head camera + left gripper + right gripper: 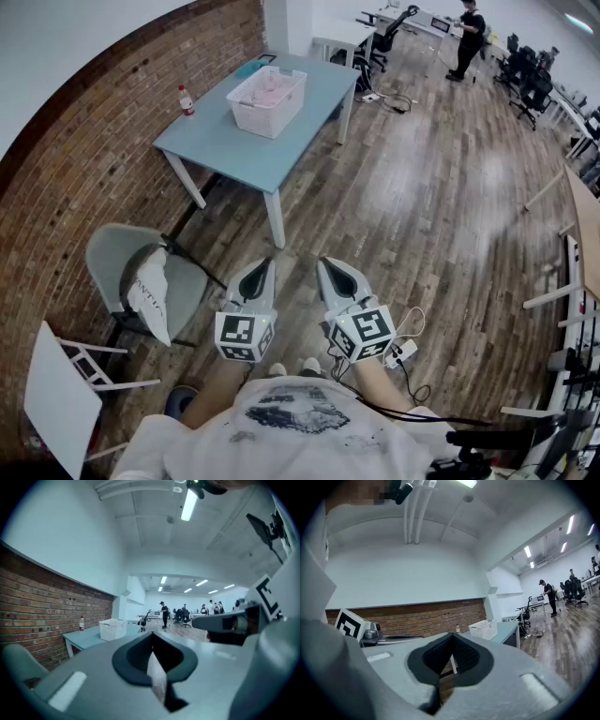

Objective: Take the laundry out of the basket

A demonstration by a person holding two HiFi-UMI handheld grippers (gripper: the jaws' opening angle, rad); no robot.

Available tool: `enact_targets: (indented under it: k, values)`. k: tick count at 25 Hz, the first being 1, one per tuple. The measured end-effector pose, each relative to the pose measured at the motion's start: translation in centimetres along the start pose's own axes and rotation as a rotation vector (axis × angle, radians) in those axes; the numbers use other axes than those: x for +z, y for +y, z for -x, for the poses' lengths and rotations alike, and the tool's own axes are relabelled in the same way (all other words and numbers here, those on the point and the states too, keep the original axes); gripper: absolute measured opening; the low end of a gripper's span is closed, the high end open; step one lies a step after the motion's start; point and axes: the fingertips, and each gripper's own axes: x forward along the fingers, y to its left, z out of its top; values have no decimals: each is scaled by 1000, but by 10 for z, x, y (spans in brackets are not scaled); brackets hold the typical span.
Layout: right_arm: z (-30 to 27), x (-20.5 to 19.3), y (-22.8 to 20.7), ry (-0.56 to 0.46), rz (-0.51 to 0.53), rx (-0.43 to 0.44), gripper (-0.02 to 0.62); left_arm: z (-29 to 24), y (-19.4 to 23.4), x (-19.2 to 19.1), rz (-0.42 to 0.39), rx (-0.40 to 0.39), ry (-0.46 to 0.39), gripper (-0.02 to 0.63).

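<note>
Left gripper (265, 267) and right gripper (325, 267) both have jaws fully closed on nothing, down by the person's body and well apart from the work. Pinkish laundry (270, 87) sits in the white basket (267, 120) on the blue bench (225, 142) across the floor. My read is soft, light, limp cloth that will drape and may snag the rim. Pinch a raised fold on top. The basket looks light, so brace its wall with the other gripper.

Bright, even light from ceiling strips (189, 503); sheen on the floor (441, 187); heavy fisheye bending, corners dark, perhaps slightly soft.
</note>
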Motion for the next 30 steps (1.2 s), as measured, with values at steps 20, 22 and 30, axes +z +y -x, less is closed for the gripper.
enact_targets:
  k: [20,22,30]
  values:
    - [20,-8,-22,18,-43,-12,-3,-7,-21,-4,-2,-11,13,-9]
    - [29,-13,-31,30,-48,-15,-3,-11,-29,-8,-3,-10,14,-9]
    - [40,-9,-67,15,-54,-31,-3,-37,-45,-5,-19,-24,8,-10]
